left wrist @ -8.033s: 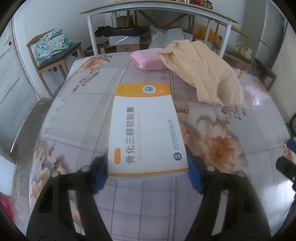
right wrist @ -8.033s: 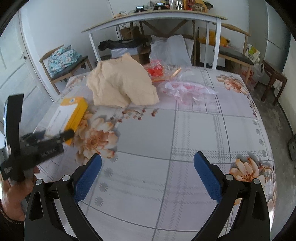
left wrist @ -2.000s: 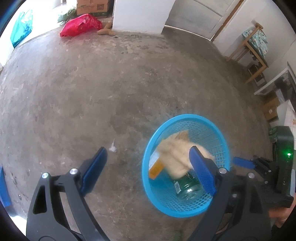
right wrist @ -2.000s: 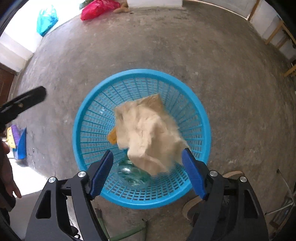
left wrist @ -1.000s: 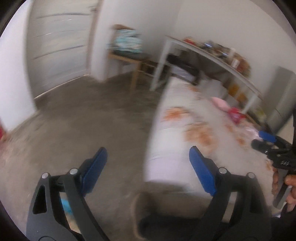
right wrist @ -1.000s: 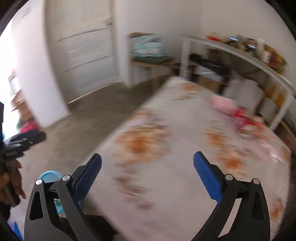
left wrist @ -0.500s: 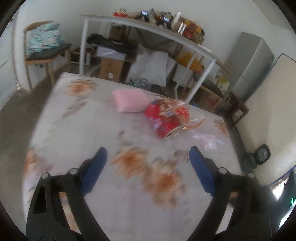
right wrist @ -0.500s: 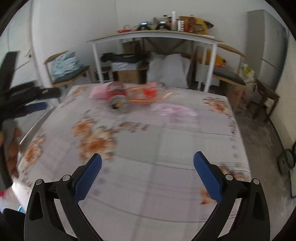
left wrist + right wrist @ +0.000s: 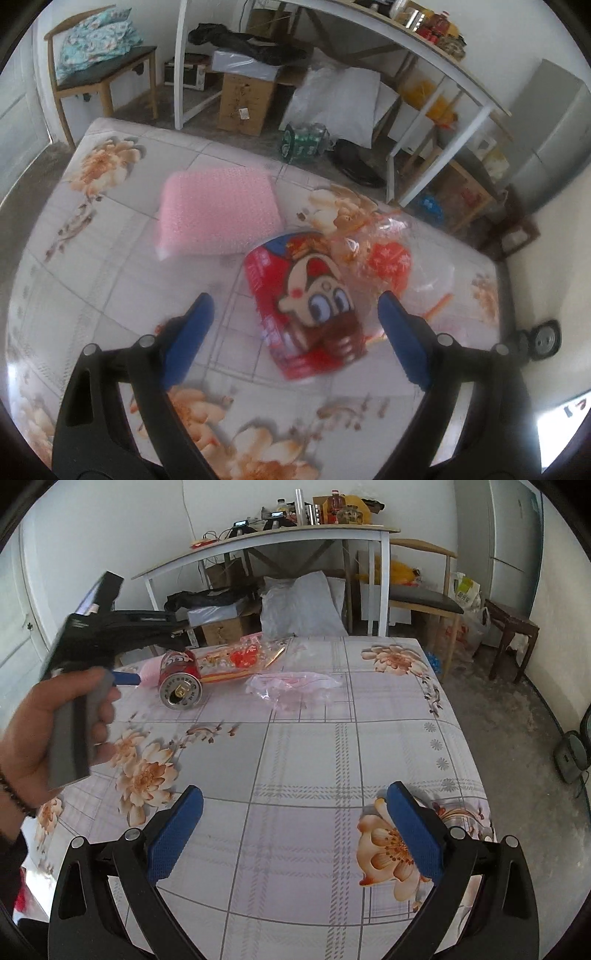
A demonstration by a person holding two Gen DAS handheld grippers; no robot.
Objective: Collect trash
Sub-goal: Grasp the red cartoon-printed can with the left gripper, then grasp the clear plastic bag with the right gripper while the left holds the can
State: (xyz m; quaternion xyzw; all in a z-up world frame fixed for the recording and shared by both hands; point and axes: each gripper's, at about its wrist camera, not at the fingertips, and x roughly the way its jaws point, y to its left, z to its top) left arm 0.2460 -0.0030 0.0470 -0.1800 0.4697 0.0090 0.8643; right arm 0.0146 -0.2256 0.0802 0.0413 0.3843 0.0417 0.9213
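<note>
- Floral-print counter (image 9: pixel 314 746) filled both views; cluttered shelving and chairs sat behind it.
- Left tongs (image 9: pixel 295 325) were spread wide and empty, hovering over the red can (image 9: pixel 306 306), which lay on its side roughly between the blue pads, no contact visible.
- Right tongs (image 9: pixel 295 827) were also wide and empty, over bare tablecloth near the front edge, well apart from all trash.
- In the right view the left hand (image 9: pixel 55 731) gripped its tool handle, with the tool tip reaching toward the can (image 9: pixel 180 681) at the far left of the counter.
- Just beside the can: a pink bubble-wrap pouch (image 9: pixel 218 214) touching or nearly touching it on the far-left side, and a clear wrapper with red print (image 9: pixel 388 258) against its right side.
- A crumpled pink plastic bag (image 9: pixel 291 685) lay near the counter's middle, apart from the can.
- Judged step: closing on the can for pickup.
- Risks: can is a cylinder on its side, so an off-centre pinch could roll or squirt it away; thin wall may crush; the closing right pad could snag the clear wrapper and drag it along.
- Left view was motion-blurred, so exact pad-to-can gap was unclear.
- Containers: can's end faced the right camera, contents could not be told; no bin visible in either view.
</note>
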